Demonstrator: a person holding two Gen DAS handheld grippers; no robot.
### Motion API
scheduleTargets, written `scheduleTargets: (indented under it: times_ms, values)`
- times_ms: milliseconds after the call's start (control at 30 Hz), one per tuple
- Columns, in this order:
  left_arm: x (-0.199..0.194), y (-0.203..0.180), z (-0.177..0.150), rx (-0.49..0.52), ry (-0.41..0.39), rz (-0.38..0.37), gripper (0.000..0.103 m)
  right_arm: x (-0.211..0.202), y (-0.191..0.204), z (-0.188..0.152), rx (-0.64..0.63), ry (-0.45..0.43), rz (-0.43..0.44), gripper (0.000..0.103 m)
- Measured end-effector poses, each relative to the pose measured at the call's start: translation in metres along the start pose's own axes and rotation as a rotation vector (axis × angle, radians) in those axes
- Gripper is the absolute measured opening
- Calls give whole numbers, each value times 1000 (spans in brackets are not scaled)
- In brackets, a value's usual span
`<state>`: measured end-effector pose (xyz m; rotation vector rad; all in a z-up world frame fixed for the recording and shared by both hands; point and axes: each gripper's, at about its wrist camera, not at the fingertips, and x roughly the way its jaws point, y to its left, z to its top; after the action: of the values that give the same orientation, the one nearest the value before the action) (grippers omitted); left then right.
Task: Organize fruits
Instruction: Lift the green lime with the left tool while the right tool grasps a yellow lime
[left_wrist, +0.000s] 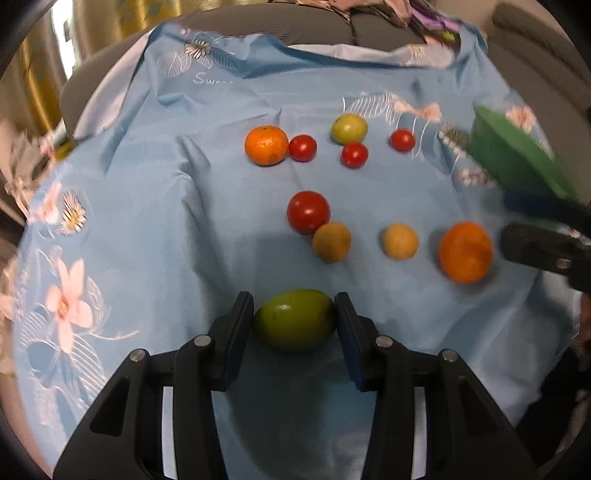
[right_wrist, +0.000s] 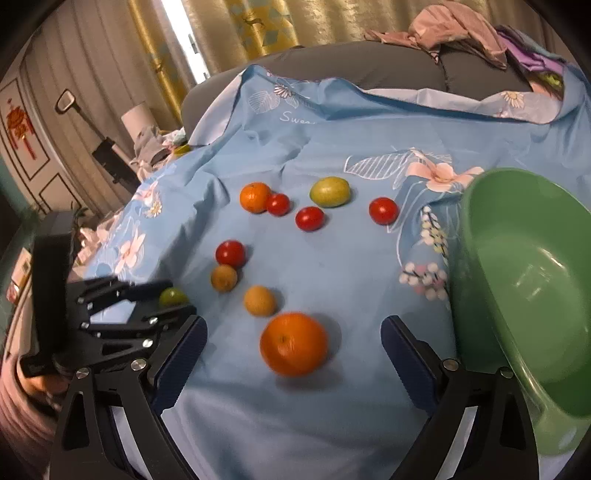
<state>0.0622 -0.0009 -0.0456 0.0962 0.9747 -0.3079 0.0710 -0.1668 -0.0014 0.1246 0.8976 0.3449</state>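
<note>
My left gripper (left_wrist: 294, 317) is shut on a green fruit (left_wrist: 294, 319), held between both pads just above the blue flowered cloth (left_wrist: 147, 206); it also shows in the right wrist view (right_wrist: 173, 296). My right gripper (right_wrist: 293, 345) is open, its fingers either side of a large orange (right_wrist: 294, 344), also seen in the left wrist view (left_wrist: 466, 252). A green bowl (right_wrist: 524, 280) sits tilted at the right. Loose on the cloth lie a small orange (left_wrist: 266, 145), several red tomatoes (left_wrist: 308, 212), another green fruit (left_wrist: 349, 128) and two tan fruits (left_wrist: 331, 242).
The cloth drapes over a grey sofa (right_wrist: 369, 70) with crumpled clothes (right_wrist: 454, 29) on its back. Curtains (right_wrist: 236, 33) hang behind. Clutter and a lamp (right_wrist: 136, 118) stand at the far left.
</note>
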Motion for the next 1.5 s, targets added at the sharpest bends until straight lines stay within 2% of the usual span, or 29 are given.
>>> scheduleTargets:
  times_ms: [133,300,467,700,767,800,833,867,900,1167,1500]
  values:
    - [-10,7,11,-56,-53,-32,45,15,-1,25,34,-6,11,95]
    - [-12,17,31,-108,-103,-51,45,48,6,59,9,-23,-35,95]
    - [-15,25,47,-106,-145,-58,45,98,-1,91,10,37,-197,89]
    - [-4,36,58,-115,-144,-72,45,132,-10,114,-12,114,-265,83]
    - [-3,37,58,-111,-143,-77,45,141,-14,113,-17,150,-265,65]
    - [-2,37,58,-110,-142,-78,45,144,-16,113,-10,160,-248,64]
    - [-2,37,58,-109,-140,-79,45,144,-17,113,-16,142,-250,60]
    - [-2,37,59,-109,-140,-79,45,144,-18,113,-20,137,-250,49]
    - [-3,37,59,-108,-139,-78,45,142,-19,113,-22,126,-253,48]
    - [-13,30,56,-90,-143,-66,45,104,-15,100,-17,53,-192,48]
    - [-37,7,42,-61,-143,-56,45,25,9,54,-22,-51,-75,48]
